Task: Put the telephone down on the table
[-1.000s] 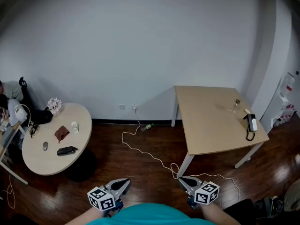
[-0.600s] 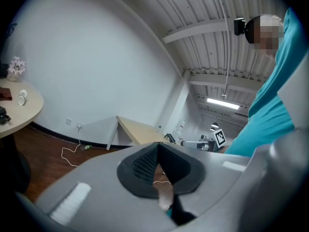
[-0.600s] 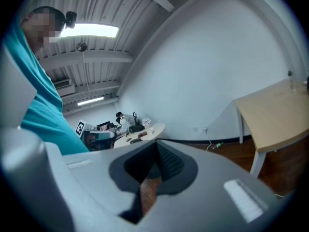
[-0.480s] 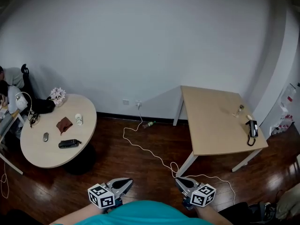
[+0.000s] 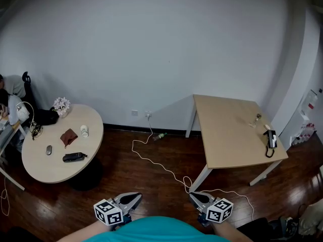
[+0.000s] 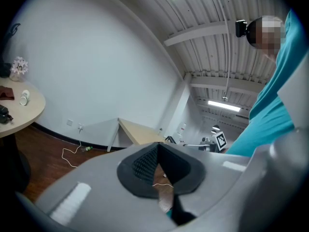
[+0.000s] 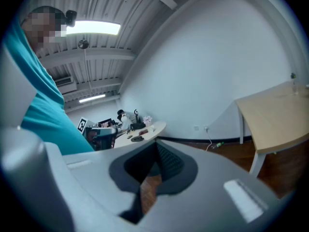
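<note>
The black telephone (image 5: 271,139) with its coiled cord lies at the right edge of the rectangular wooden table (image 5: 229,135), far across the room. My left gripper (image 5: 132,199) and right gripper (image 5: 197,198) are low by my body at the bottom of the head view, well short of that table. Both are shut with nothing between their jaws. In the left gripper view the shut gripper (image 6: 157,148) points toward the table (image 6: 136,131). In the right gripper view the shut gripper (image 7: 155,148) points toward the floor between the two tables.
A round table (image 5: 35,158) at the left holds a cup (image 5: 84,131), a brown cloth (image 5: 67,137), a dark case (image 5: 73,157) and flowers (image 5: 61,105). A white cable (image 5: 161,165) runs over the dark wood floor. A small glass (image 5: 257,118) stands on the rectangular table.
The room has slid a little to the right in the head view. Both grippers keep their places at the bottom edge and stay shut.
</note>
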Motion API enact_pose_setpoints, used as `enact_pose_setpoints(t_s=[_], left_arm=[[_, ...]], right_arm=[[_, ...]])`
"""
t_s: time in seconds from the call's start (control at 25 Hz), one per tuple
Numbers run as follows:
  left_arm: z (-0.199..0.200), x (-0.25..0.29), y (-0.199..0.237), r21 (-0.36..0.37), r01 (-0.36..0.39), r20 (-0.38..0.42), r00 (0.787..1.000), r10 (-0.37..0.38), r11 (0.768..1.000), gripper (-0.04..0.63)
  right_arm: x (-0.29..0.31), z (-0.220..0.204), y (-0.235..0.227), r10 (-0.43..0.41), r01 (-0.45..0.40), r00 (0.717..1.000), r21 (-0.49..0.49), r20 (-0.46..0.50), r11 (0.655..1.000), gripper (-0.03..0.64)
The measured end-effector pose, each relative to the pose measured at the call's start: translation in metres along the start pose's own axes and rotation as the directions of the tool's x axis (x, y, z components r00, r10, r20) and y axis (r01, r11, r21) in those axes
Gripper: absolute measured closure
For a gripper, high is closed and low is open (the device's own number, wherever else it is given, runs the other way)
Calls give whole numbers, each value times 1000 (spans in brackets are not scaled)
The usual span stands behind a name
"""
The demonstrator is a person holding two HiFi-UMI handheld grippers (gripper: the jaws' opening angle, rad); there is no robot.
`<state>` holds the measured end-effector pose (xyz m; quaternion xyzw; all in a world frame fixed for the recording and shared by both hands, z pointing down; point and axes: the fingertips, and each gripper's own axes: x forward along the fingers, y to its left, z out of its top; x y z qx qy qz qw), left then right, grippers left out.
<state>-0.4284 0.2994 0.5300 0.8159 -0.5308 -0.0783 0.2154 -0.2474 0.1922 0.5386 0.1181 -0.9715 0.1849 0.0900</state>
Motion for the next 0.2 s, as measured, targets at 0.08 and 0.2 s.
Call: enact_pose_setpoints(t_s=[0.08,0.2], left_arm=[[0,0,0,0,-3,2,1000,3,1000,592],[2,-2,1,-3,-10,5,1000,10,1000,592]], right_arm=[[-1,0,-1,1,-1,1000,-2,-4,1000,617],[0,-1,-1,3,-3,1000,-6,-10,1000,617]])
